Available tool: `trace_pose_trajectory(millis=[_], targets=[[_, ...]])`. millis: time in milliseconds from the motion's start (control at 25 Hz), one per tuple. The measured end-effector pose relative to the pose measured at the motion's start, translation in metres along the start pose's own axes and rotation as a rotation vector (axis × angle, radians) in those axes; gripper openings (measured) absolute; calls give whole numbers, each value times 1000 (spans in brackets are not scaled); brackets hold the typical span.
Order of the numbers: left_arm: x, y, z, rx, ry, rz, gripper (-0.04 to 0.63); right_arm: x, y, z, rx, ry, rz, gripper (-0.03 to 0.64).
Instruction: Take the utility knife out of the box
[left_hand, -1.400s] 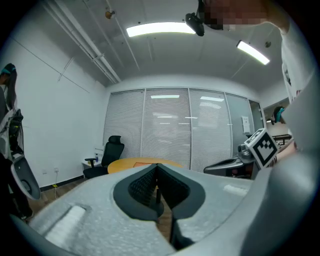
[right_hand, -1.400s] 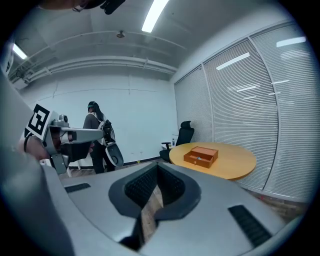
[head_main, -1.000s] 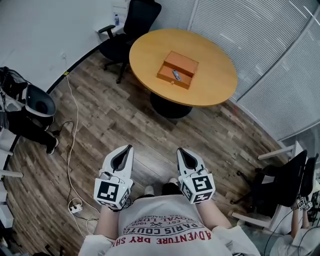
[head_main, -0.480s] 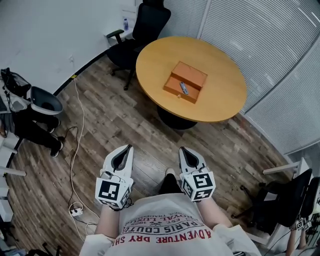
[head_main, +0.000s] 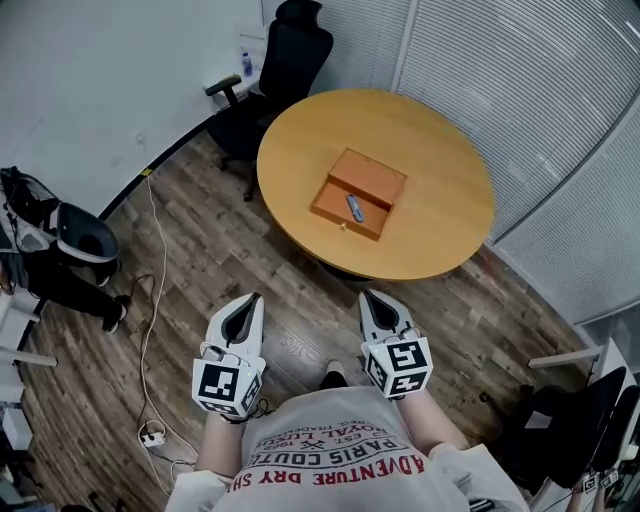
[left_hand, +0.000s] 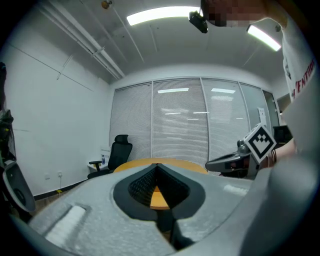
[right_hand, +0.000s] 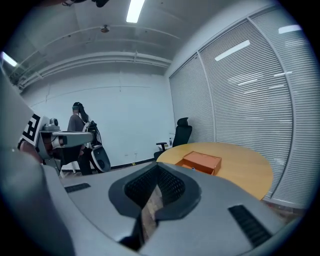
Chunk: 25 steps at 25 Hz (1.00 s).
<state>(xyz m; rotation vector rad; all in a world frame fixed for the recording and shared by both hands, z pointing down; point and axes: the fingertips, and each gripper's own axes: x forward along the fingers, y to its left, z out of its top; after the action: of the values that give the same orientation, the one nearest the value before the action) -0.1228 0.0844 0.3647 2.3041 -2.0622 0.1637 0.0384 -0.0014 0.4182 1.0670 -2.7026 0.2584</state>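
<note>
Closer to the table (head_main: 440, 235) than a second ago: it was seen larger and lower in the head view. Both grippers were carried along with the person, pose unchanged ahead of the torso.

Left to right, head view:
- Person in dark clothes (head_main: 60, 275) was seen at the left edge of the floor, by the white wall.
- White cable (head_main: 147, 300) was run across the wood floor down to a power strip (head_main: 152, 437).
- Left gripper (head_main: 254, 300) was held over the floor, short of the table's near edge. In the left gripper view its jaws were closed tip to tip, nothing gripped. Only a strip of table top was visible through the gap behind the tips.
- Black office chair (head_main: 280, 60) was parked at the table's far left edge.
- Box (head_main: 372, 178) was found open near the table's middle, a little towards the near left edge, lid folded back on the far side.
- Utility knife (head_main: 354, 208) was left lying in the box's near half, untouched, well apart from both grippers.
- Right gripper (head_main: 367, 299) was held level with the left one, also short of the near edge. Jaws were closed, nothing held. In the right gripper view the box was seen ahead on the table.
- Slatted blinds (head_main: 540, 120) were seen covering the wall beyond the table's right edge.
</note>
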Motion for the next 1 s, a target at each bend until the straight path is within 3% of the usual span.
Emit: trace_pose_trajectory(millis=[520, 1000], targets=[[108, -35, 6, -6, 21, -23, -5, 34, -97, 16, -19, -7, -3, 7], [190, -9, 10, -18, 21, -111, -5, 85, -142, 24, -9, -6, -101, 6]])
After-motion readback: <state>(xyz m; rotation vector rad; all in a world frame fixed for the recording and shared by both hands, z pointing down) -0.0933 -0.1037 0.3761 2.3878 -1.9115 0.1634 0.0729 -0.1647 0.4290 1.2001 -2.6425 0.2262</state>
